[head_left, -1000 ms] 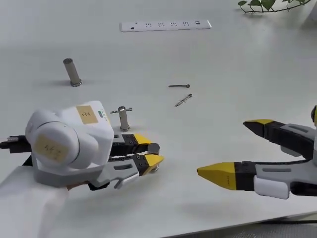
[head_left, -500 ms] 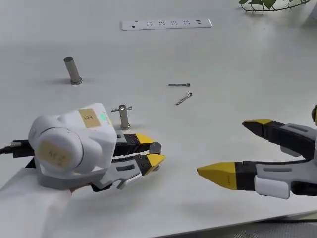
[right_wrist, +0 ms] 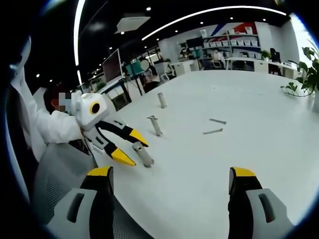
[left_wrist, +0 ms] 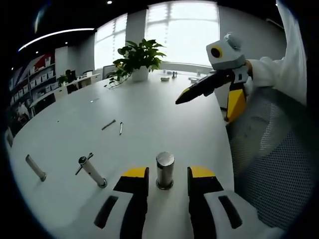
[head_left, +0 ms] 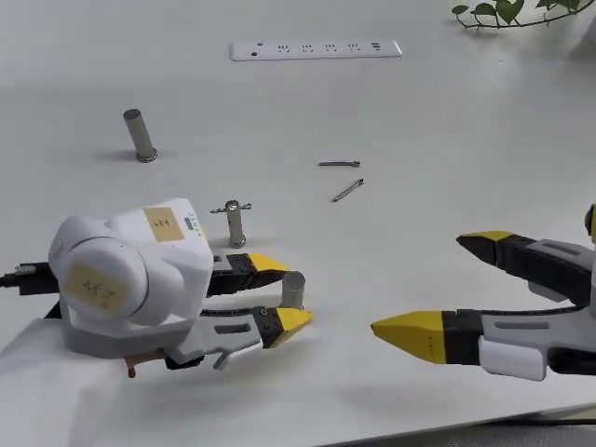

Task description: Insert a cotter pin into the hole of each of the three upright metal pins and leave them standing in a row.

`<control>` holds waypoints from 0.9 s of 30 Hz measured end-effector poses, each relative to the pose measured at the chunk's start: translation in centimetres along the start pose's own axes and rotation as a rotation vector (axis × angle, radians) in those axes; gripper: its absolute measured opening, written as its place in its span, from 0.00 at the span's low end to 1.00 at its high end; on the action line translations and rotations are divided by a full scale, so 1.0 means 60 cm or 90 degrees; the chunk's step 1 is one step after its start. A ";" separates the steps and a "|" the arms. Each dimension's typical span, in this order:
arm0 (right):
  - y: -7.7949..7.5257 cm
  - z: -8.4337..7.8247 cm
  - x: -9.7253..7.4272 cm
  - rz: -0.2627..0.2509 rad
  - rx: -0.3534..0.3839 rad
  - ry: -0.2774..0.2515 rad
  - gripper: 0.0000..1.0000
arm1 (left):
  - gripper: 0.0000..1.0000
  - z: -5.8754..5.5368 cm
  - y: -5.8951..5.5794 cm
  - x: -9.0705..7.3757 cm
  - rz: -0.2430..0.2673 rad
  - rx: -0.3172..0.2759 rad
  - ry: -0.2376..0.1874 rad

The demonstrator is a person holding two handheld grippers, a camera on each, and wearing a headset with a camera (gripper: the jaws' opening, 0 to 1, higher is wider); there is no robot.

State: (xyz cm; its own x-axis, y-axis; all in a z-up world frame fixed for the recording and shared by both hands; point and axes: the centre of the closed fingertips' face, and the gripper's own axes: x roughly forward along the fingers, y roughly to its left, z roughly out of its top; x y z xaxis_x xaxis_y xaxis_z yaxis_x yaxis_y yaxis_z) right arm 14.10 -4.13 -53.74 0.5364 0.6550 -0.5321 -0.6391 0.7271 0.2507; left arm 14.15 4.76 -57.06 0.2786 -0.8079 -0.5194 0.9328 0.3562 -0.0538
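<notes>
Steel pin (left_wrist: 165,170) stood upright on the white worktop (left_wrist: 149,112) between the parted jaws of the left tongs (left_wrist: 168,174), untouched. Right tongs (head_left: 418,282) gaped wide, empty.

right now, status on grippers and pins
Left gripper open, fingers flanking upright metal pin, gaps both sides. Right gripper open, holding nothing. Second pin has its cotter; two loose cotter pins beyond, nothing in the way.

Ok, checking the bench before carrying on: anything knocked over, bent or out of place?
Nothing stands out. All three metal pins stand upright: the far pin, the fitted pin, and the near pin between the left gripper's open jaws. Two cotter pins lie loose on the table.
</notes>
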 end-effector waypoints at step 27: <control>-0.009 0.011 -0.006 0.024 -0.046 0.032 0.88 | 0.99 -0.019 -0.018 -0.073 -0.019 -0.110 -0.011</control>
State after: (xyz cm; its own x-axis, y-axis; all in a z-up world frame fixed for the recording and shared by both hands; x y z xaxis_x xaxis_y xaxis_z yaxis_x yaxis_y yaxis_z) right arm 14.63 -4.62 -53.12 0.4840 0.6694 -0.5636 -0.6978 0.6839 0.2130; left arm 11.64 8.43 -55.70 0.2569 -0.8263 -0.5012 0.8880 0.4065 -0.2149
